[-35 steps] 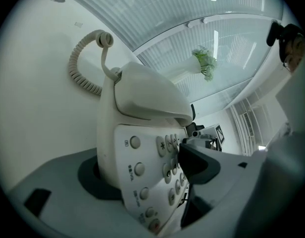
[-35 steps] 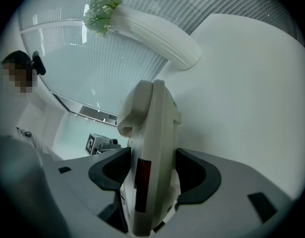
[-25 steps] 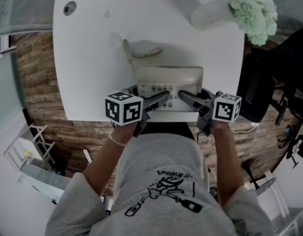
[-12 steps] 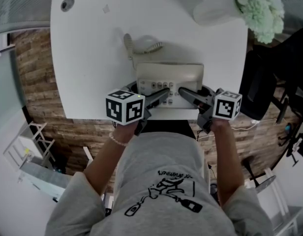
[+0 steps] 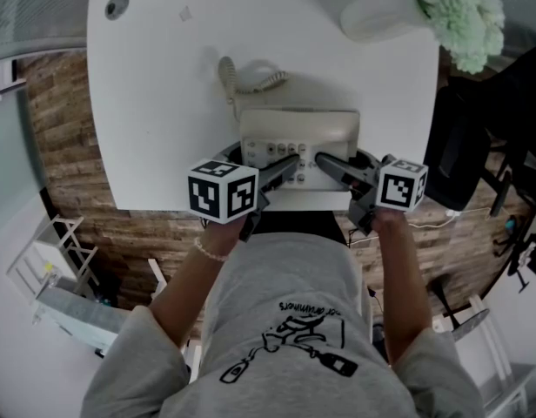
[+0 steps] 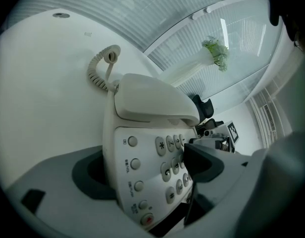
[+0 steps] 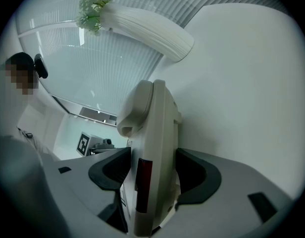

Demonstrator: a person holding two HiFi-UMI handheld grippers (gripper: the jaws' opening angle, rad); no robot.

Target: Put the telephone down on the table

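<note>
A cream push-button telephone (image 5: 298,138) sits on the white table (image 5: 164,103) close to its near edge, with the handset (image 6: 152,100) on its cradle and the coiled cord (image 5: 251,81) behind it. My left gripper (image 5: 285,171) straddles the phone's left front corner. Its jaws have just been opening, and in the left gripper view (image 6: 147,167) the keypad lies between them, no longer squeezed. My right gripper (image 5: 329,168) is at the right front corner. In the right gripper view (image 7: 153,175) both pads lie against the phone's side edge (image 7: 152,148).
A white vase (image 5: 381,20) with pale green flowers (image 5: 451,11) stands at the table's far right corner. A round cable hole (image 5: 117,7) is at the far left. A black chair (image 5: 464,146) stands right of the table. The table's near edge runs just under the grippers.
The coiled cord has bunched up a little behind the phone. Both grippers stay at the phone's front corners, and the phone has barely moved.
</note>
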